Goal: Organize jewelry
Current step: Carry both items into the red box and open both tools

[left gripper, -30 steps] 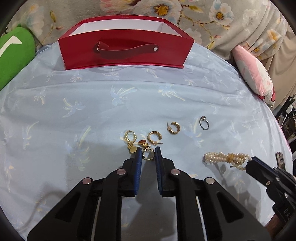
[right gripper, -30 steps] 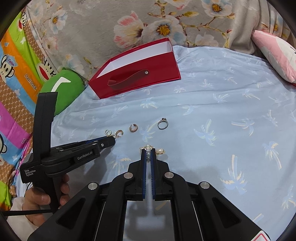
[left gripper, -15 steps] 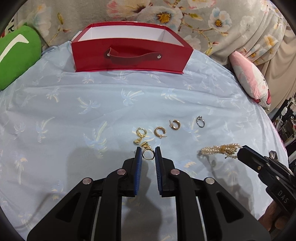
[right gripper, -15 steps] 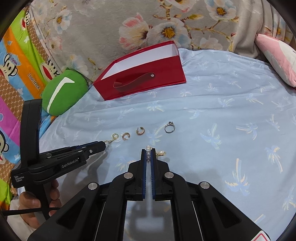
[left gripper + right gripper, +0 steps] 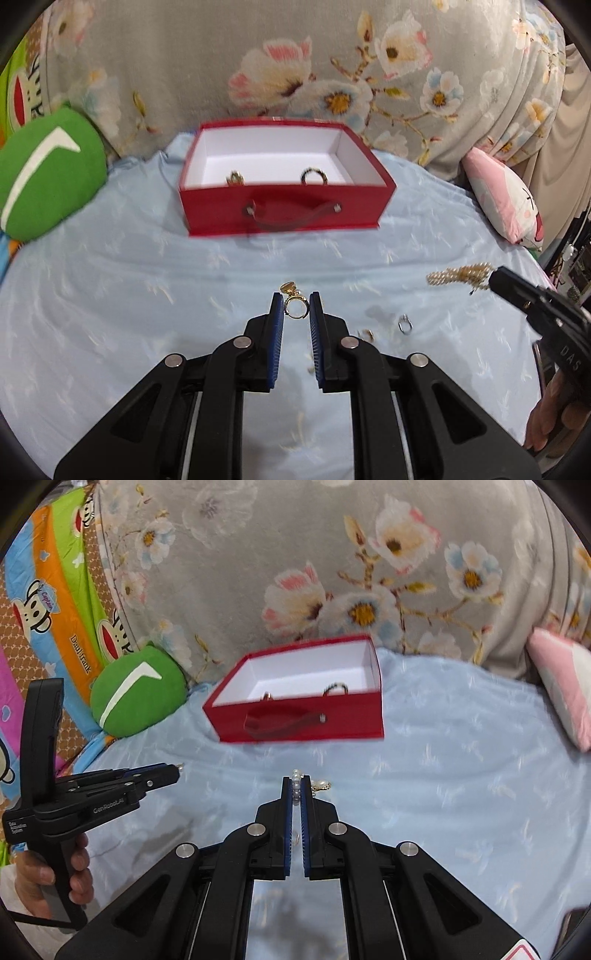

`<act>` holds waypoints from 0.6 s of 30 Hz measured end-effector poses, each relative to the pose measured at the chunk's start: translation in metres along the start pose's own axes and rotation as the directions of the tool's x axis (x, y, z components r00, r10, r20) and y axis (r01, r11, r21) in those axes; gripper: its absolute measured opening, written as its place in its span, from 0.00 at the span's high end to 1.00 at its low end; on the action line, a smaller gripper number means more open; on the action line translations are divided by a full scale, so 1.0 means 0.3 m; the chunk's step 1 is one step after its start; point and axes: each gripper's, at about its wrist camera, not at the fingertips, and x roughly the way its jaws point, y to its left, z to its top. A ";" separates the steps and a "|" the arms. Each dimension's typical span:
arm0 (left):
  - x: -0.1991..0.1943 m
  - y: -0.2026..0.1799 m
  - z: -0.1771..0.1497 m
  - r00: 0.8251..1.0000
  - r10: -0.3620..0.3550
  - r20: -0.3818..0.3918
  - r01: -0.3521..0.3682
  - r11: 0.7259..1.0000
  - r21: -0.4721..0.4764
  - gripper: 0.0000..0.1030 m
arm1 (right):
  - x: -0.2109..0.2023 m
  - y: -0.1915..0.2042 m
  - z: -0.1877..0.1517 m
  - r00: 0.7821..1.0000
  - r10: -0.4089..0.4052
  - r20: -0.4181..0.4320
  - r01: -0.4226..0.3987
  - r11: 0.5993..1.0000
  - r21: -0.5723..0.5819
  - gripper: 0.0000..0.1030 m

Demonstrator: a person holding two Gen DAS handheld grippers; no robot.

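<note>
My left gripper [image 5: 296, 308] is shut on a gold earring [image 5: 295, 307] with a small dangling charm, held above the pale blue bedspread [image 5: 110, 314]. My right gripper [image 5: 296, 788] is shut on a pearl bracelet [image 5: 296, 783] with gold links; the same bracelet [image 5: 458, 276] hangs from that gripper at the right of the left wrist view. Ahead stands the open red box [image 5: 284, 212] with a white inside, holding a gold piece [image 5: 235, 178] and a dark ring [image 5: 314, 176]. A silver ring [image 5: 404, 325] and a gold earring [image 5: 367, 334] lie on the bedspread below.
A green cushion [image 5: 48, 177] lies left of the box and a pink cushion [image 5: 506, 199] to the right. A grey flowered blanket [image 5: 295, 66] rises behind the box. A hand [image 5: 70, 871] grips the left tool's handle.
Both grippers have risen off the bedspread with their pieces, and the red box now shows its white inside. The jewelry left lying has slid low in the left wrist view.
</note>
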 end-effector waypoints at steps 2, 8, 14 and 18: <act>-0.005 0.016 0.060 0.999 0.024 0.029 -0.024 1.000 0.017 0.87 | 0.023 0.006 0.071 0.999 -0.010 0.030 0.011 1.000 -0.023 0.97; 0.046 0.069 0.238 0.994 0.071 0.082 -0.073 0.997 0.027 0.87 | 0.151 0.000 0.259 0.998 -0.021 0.066 0.025 0.998 -0.052 0.97; 0.160 0.110 0.442 0.987 0.104 0.122 -0.109 0.993 0.035 0.87 | 0.349 -0.031 0.427 0.998 -0.025 0.049 0.027 0.999 -0.041 0.97; 0.272 0.142 0.564 0.986 0.115 0.124 -0.120 0.992 0.033 0.87 | 0.504 -0.057 0.515 0.999 -0.033 0.028 0.033 0.999 -0.028 0.97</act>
